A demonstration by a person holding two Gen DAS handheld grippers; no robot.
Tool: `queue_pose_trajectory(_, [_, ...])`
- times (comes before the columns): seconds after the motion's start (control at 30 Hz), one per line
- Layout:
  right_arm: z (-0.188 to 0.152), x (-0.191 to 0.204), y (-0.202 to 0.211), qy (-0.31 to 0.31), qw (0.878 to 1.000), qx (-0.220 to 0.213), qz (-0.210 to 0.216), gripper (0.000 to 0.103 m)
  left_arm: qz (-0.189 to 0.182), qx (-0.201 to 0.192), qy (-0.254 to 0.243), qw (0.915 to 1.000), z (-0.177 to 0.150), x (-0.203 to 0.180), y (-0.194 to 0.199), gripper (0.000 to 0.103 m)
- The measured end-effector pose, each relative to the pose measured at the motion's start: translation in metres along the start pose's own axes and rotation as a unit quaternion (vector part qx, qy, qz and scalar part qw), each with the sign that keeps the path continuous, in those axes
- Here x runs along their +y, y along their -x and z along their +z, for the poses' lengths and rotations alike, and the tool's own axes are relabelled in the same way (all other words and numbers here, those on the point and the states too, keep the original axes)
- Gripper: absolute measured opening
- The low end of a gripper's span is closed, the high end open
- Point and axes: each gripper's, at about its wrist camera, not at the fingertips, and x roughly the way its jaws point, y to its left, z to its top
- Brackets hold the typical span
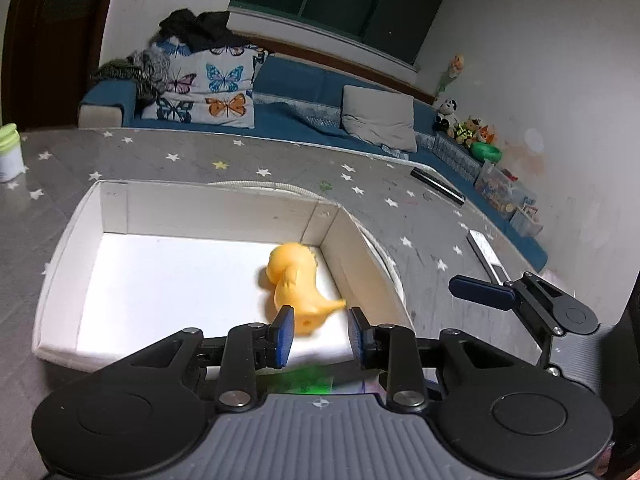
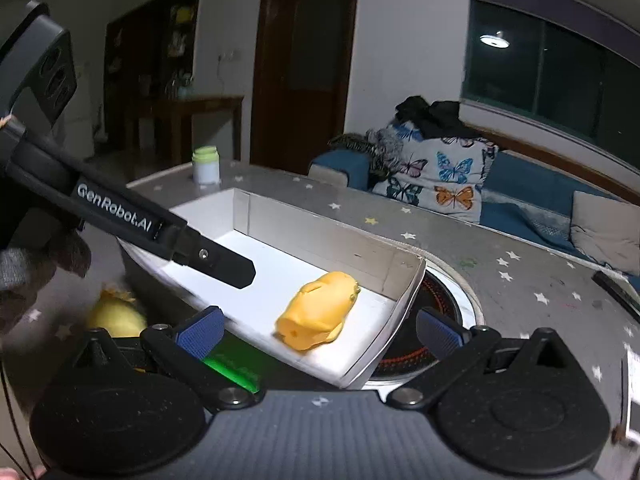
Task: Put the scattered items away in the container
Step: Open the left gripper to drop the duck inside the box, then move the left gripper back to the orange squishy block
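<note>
Home living room: sofa point(image 1: 304, 92), butterfly cushion point(image 1: 208, 88)

One white box point(image 1: 120, 208) and two yellow toys are counted on the starred table point(image 1: 200, 156): one toy point(image 1: 296, 280) inside, one point(image 2: 116, 316) outside; one green-lidded jar point(image 2: 206, 166) at the far edge.

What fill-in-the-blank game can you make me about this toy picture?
The orange toy lies inside the white ___. The grey table is dotted with little ___. The jaws of the right gripper stand wide ___.
Missing words: box, stars, open.
</note>
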Motion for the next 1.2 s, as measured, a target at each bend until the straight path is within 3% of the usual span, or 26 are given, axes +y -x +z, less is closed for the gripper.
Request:
queue_pose_trajectory(0.3, [-0.035, 0.029, 0.022, -0.017, 0.999, 0.023, 0.018, 0.103, 0.024, 0.002, -0.006, 0.9997, -0.048, -0.008, 0.028, 0.031])
queue_pose_trajectory(0.73, [-0.063, 0.063, 0.019, -0.019, 0.998, 0.059, 0.032, 0.102, 0.004, 0.034, 0.043, 0.9985, -0.089, 0.001, 0.033, 0.032])
queue_pose_trajectory(1.2, [-0.072, 0.061, 0.001, -0.041, 0.994, 0.083, 0.051, 0.083, -0.006, 0.057, 0.070, 0.9959, -0.096, 0.008, 0.011, 0.033])
